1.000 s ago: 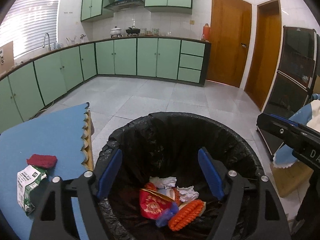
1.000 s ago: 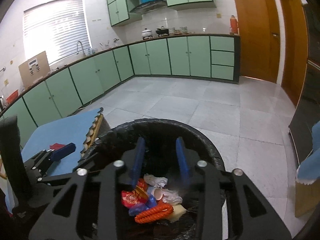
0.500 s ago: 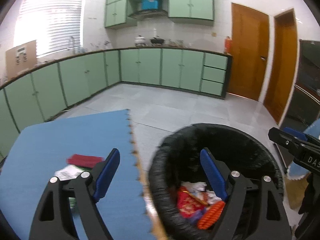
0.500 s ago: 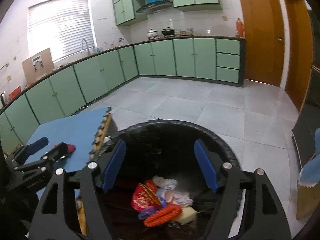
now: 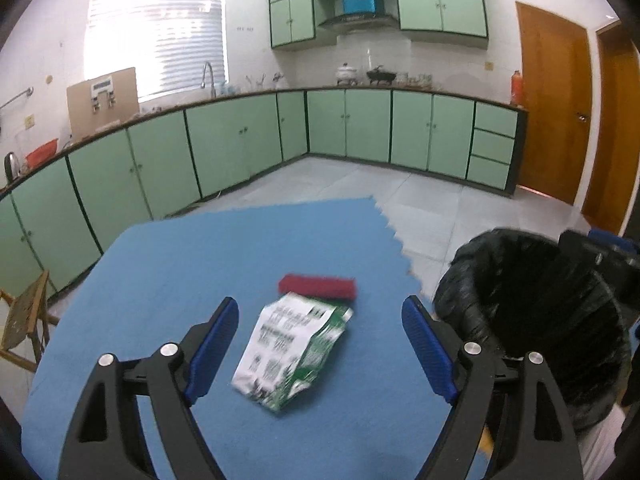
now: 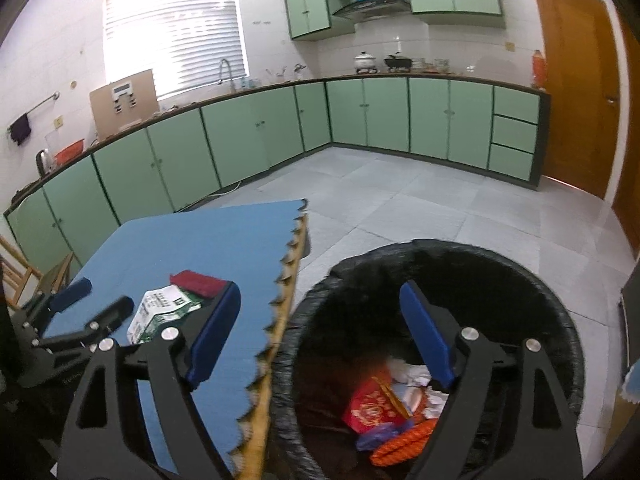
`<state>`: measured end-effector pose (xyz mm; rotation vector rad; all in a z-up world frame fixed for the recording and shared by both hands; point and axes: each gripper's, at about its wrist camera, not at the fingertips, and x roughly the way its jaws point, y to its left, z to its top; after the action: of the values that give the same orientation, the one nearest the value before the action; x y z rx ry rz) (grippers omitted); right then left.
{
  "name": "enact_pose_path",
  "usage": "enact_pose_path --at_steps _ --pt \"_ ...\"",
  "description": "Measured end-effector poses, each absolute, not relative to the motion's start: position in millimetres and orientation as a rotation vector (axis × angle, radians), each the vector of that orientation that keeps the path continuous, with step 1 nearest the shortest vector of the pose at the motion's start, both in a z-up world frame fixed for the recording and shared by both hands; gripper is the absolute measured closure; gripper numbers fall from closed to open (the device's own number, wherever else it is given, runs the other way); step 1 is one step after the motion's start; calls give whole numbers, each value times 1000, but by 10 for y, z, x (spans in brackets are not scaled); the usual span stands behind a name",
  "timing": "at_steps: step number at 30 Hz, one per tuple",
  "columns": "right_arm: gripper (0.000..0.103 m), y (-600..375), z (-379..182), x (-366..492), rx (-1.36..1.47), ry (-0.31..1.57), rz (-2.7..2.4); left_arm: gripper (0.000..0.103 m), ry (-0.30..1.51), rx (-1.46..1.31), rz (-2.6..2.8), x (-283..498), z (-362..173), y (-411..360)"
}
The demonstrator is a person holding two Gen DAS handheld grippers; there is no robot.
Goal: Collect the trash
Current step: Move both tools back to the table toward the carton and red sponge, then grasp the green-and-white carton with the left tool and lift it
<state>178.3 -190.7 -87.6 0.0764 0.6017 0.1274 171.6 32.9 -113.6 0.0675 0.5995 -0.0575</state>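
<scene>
A crumpled green-and-white packet [image 5: 292, 354] lies on the blue mat table [image 5: 180, 272], with a flat red piece [image 5: 318, 286] just behind it. My left gripper [image 5: 320, 308] hangs open above the packet, which sits between the two blue pads without touching them. In the right wrist view the packet [image 6: 160, 312] and the red piece [image 6: 198, 282] lie left of the black-bagged bin [image 6: 440, 248]. My right gripper [image 6: 320, 292] hangs over the bin's left rim, its jaws opening, nothing between them. Red, orange and white trash [image 6: 376, 404] lies inside the bin.
The bin [image 5: 532, 320] stands against the table's jagged right edge [image 6: 288, 276]. A wooden chair [image 5: 24, 320] stands off the table's left side. Green cabinets line the far walls, grey tiled floor [image 6: 400, 208] lies beyond, and wooden doors [image 5: 552, 100] are at the right.
My left gripper swung left from above the bin to above the packet on the table. My right gripper's jaws spread wide and it shifted left over the bin's rim.
</scene>
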Motion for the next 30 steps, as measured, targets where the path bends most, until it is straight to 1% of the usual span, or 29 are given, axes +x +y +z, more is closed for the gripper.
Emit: enact_pose_path --at_steps 6,15,21,24,26,27,28,29,30 --pt "23 -1730 -975 1889 69 630 154 21 666 74 -40 1801 -1442 440" --pt "23 -1628 -1099 2016 61 653 173 21 744 115 -31 2099 -1763 382" --pt "23 -1602 -1154 2100 66 668 178 21 814 108 -12 2276 -1890 399" --pt "23 -1581 -1164 2135 64 672 183 22 817 95 -3 2326 -1883 449" --pt "23 -1553 -1168 2153 61 672 188 26 816 74 7 2336 -1880 500" --pt "23 -1534 -1170 2163 60 674 191 31 814 68 11 2337 -1878 519" --pt "23 -1515 -1169 2176 58 675 194 39 810 59 18 2333 -1868 554" --pt "23 -1500 -1170 2184 54 675 197 43 807 50 23 2333 -1860 588" --pt "23 -1473 -1167 2191 48 675 200 51 803 41 26 2325 -1851 629"
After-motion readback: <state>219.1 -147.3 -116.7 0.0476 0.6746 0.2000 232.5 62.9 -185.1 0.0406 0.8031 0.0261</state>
